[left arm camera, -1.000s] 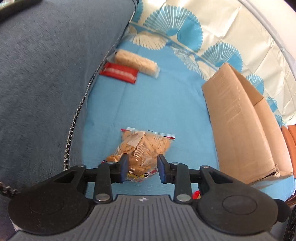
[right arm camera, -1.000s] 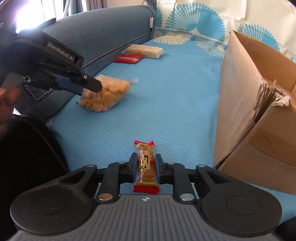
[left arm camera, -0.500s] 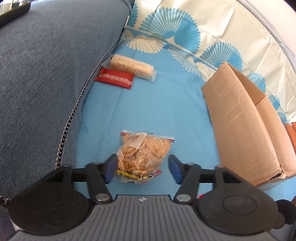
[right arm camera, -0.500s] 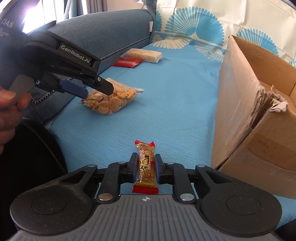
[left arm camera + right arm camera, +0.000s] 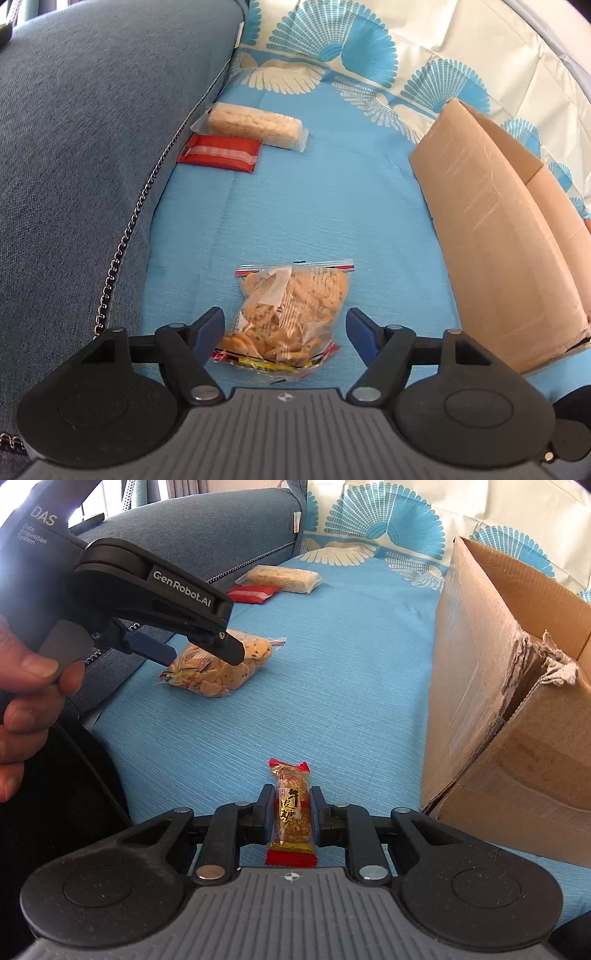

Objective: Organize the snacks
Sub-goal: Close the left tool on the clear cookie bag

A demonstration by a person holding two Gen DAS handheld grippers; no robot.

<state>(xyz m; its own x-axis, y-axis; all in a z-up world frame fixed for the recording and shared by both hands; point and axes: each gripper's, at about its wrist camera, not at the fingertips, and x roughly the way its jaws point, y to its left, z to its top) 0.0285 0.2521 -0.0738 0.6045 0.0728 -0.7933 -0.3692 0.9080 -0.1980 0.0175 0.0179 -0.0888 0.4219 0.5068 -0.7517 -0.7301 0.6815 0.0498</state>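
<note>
A clear zip bag of cookies lies on the blue cloth, also seen in the right wrist view as the cookie bag. My left gripper straddles its near end; the jaws are opening, and neither pad touches the bag. From the right wrist view the left gripper hovers just over the bag. My right gripper is shut on a small peanut candy bar in a gold and red wrapper, held just above the cloth.
A cardboard box stands open at the right, with a torn near corner. A red packet and a pale wrapped bar lie at the far left by a blue-grey sofa cushion. A hand holds the left gripper.
The left gripper's jaws spread apart and let go of the cookie bag, which now rests on the cloth. The right gripper and its candy bar have not moved.
</note>
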